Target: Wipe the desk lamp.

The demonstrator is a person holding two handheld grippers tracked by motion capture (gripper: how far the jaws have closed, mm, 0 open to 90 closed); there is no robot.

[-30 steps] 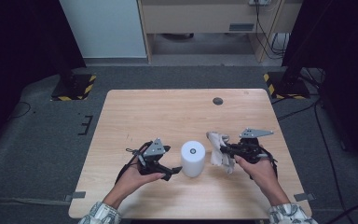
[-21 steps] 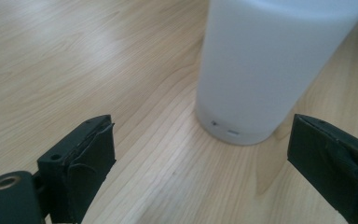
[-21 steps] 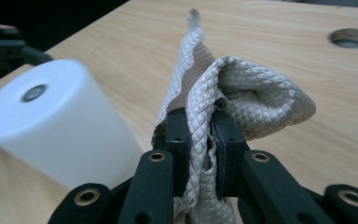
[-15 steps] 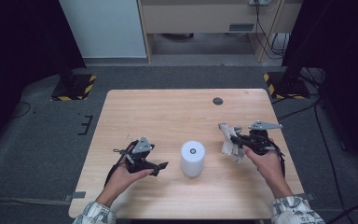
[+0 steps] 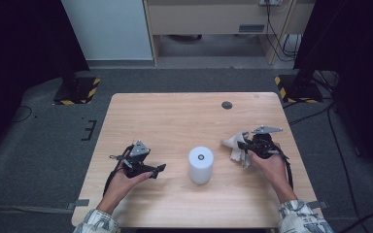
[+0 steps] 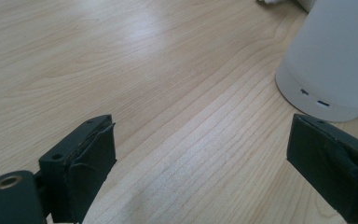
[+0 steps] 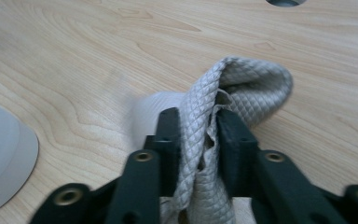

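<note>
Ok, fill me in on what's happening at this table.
A person works at a wooden table with a gripper in each hand. The right gripper is shut on a quilted grey cloth, holding it to the right of a white cylinder that stands upright mid-table. The left gripper is open and holds nothing, its jaws spread wide just off the cylinder's base. Nothing touches the cylinder at this moment.

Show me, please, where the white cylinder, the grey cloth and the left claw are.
white cylinder (image 5: 200, 165), high view, on its side wall.
grey cloth (image 7: 256, 86), right gripper view, on the folded bulge beyond the jaws.
left claw (image 6: 205, 158), left gripper view, midway between its open jaws.
</note>
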